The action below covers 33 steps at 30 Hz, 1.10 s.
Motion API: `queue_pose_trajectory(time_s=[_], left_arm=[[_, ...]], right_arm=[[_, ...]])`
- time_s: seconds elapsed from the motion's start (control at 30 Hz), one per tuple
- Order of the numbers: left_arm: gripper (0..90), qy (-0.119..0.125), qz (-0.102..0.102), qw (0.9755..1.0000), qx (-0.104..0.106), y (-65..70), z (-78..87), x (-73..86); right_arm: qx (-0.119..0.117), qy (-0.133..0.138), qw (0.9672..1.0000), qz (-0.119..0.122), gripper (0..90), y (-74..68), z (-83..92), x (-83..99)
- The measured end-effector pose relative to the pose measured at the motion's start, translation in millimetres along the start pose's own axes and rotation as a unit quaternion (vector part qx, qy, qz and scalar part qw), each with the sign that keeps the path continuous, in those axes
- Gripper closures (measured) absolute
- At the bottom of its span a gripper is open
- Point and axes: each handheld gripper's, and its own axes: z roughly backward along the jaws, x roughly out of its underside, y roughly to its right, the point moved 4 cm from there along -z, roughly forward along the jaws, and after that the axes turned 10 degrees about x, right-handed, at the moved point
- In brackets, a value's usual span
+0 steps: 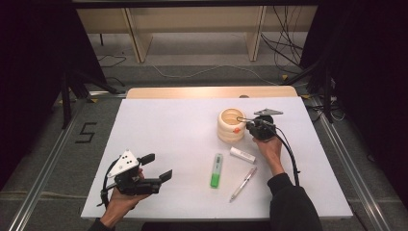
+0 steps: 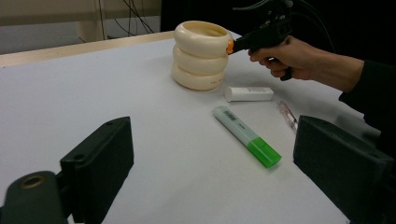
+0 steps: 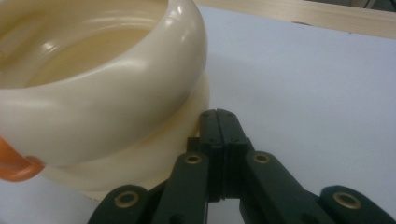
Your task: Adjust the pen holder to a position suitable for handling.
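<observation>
From the high view, a cream glossy holder shaped like three stacked rings [image 1: 231,125] stands on the white table top [image 1: 168,130], far right of centre; its hollow looks bare, though an orange piece [image 1: 236,129] sits against its side. The right gripper [image 1: 250,126] is right beside it, while the left gripper [image 1: 156,166] rests near the front edge, jaws wide apart and holding nothing. A green-and-white highlighter [image 1: 216,170], a white eraser stick [image 1: 242,155] and a pale pen [image 1: 243,184] lie nearby. The left gripper view shows faint print low on the holder [image 2: 201,55], unreadable. In the right gripper view the jaws are pressed together, empty, beside the holder's lower ring [image 3: 154,149]
</observation>
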Motion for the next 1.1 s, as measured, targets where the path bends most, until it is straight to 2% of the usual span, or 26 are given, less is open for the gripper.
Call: queue_pose_trajectory(time_s=[0.67,1.1], left_arm=[[11.7,0.000,0.000,1.0000,0.000,-0.1,0.7,-0.4],[11.8,0.000,0.000,1.0000,0.000,-0.1,0.6,-0.5]], right_arm=[[-0.026,-0.002,0.9993,0.026,90.0,-37.3,0.6,-2.7],[-0.036,0.000,0.9988,0.035,90.0,-46.1,1.4,-2.5]])
